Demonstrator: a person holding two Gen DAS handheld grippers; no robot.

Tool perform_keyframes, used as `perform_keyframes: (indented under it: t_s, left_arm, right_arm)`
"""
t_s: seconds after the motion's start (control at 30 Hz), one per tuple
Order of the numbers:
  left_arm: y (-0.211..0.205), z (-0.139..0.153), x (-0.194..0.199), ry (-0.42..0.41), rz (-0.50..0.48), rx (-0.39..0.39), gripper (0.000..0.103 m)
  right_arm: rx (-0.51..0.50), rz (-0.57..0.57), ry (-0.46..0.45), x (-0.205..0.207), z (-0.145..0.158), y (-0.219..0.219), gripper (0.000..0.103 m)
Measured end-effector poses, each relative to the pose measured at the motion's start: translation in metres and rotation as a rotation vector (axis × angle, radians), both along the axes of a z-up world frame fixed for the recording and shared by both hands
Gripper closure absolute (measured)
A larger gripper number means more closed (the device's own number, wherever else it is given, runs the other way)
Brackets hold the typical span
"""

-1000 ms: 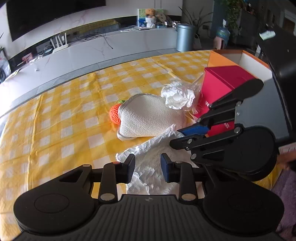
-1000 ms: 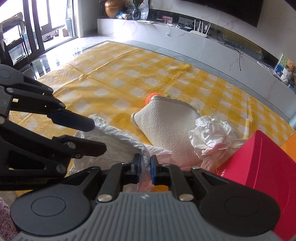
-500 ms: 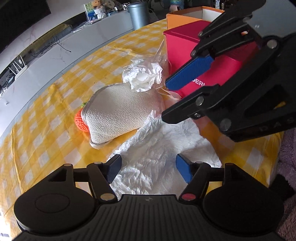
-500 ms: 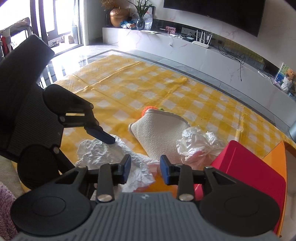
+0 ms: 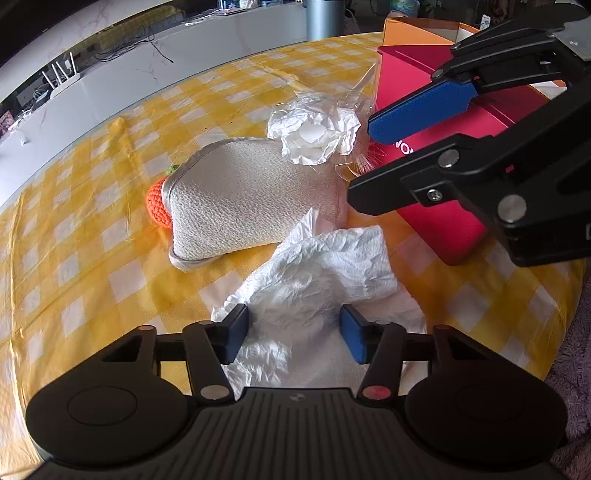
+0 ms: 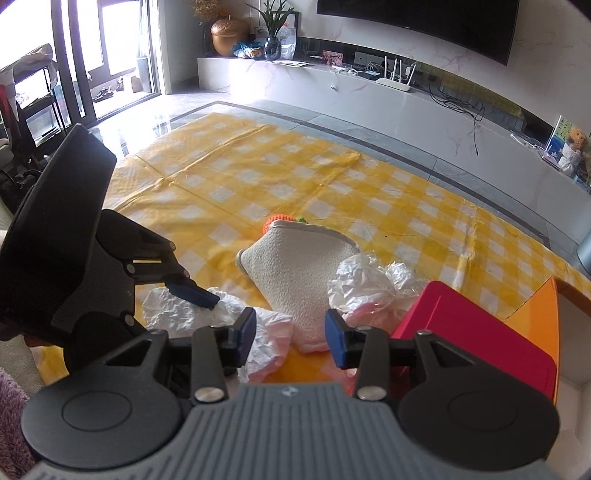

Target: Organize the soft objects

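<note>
A crumpled white paper sheet [image 5: 317,280] lies on the yellow checked cloth, right in front of my open left gripper [image 5: 293,330], whose jaws straddle its near edge. Behind it lies a cream textured pouch [image 5: 240,206] with an orange knitted toy [image 5: 157,206] tucked at its far side. A crumpled clear plastic wrap [image 5: 314,131] with white paper rests against the pouch. My right gripper [image 6: 290,334] is open and empty above the pouch's near corner [image 6: 295,280]; the paper [image 6: 173,312] shows at its left.
A red box [image 5: 439,155] stands right of the pouch, with an orange-sided open box [image 5: 417,31] behind it. The cloth's edge [image 5: 535,325] drops off at the right near a purple fuzzy fabric. A grey bin [image 5: 323,16] stands beyond the table.
My right gripper let go of the white paper, opened wide and lifted back. My left gripper opened wider and moved in low over the paper.
</note>
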State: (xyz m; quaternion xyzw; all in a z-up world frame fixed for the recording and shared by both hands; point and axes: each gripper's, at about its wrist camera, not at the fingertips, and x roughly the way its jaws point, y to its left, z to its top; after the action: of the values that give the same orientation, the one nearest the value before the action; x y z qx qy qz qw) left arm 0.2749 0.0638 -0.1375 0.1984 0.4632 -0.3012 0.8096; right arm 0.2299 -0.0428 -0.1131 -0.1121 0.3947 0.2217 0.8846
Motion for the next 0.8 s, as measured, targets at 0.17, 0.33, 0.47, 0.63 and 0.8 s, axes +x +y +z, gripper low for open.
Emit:
perform_keyframes:
  t_s: [0.17,0.33,0.47,0.63,0.8]
  left_arm:
    - [0.003,0.003,-0.014,-0.049,0.052,-0.013,0.076]
    - [0.028,0.026,-0.017,-0.050,0.196,-0.106,0.085]
    - [0.044,0.049,-0.012,-0.061,0.286,-0.143,0.085]
    - [0.045,0.059,0.000,-0.068,0.343,-0.127,0.085]
    - [0.040,0.057,0.001,-0.049,0.352,-0.140,0.084]
  right_arm:
    - [-0.017,0.007,-0.007,0.003,0.003,0.001,0.062]
    - [-0.091,0.047,-0.027,0.009,0.013,0.001,0.049]
    - [-0.221,0.104,-0.005,0.025,0.013,0.007,0.033]
    - [-0.433,0.181,0.018,0.047,-0.003,0.025,0.031]
    - [-0.552,0.196,0.056,0.063,-0.023,0.034,0.033]
